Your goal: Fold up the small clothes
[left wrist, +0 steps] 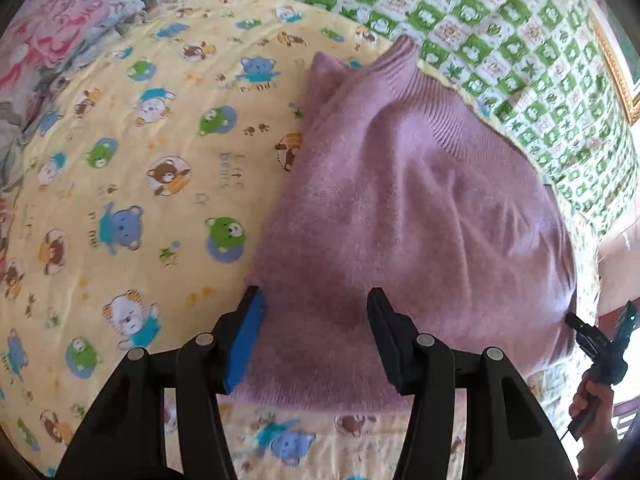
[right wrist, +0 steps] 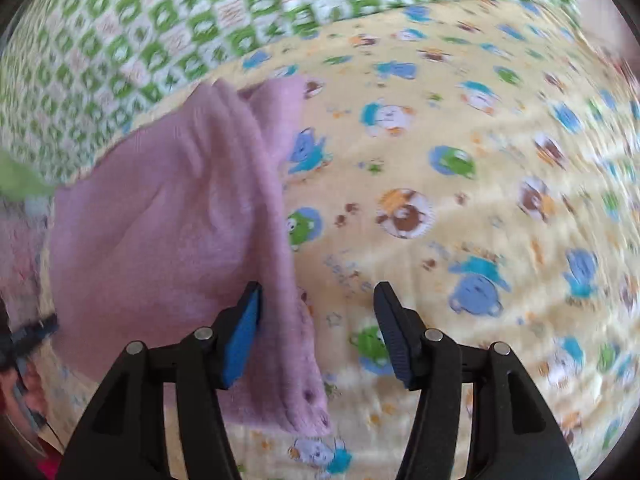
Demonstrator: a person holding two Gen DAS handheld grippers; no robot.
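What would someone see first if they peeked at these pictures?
A fuzzy pink sweater lies folded on a yellow blanket covered in little cartoon bears. Behind both lies a green-and-white patterned quilt. Two black grippers, left and right, hang open over the sweater's near edge.

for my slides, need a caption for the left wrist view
Open left gripper poised over a folded mauve sweater on a bear-print sheet.

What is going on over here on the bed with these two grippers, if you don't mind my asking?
A person is folding a small purple sweater on a yellow bear-print sheet, with a handheld gripper in each hand. The sweater lies folded over on the sheet. Both the left gripper and the right gripper hang open above its near edge, neither pinching the knit. A green patterned blanket lies beyond.
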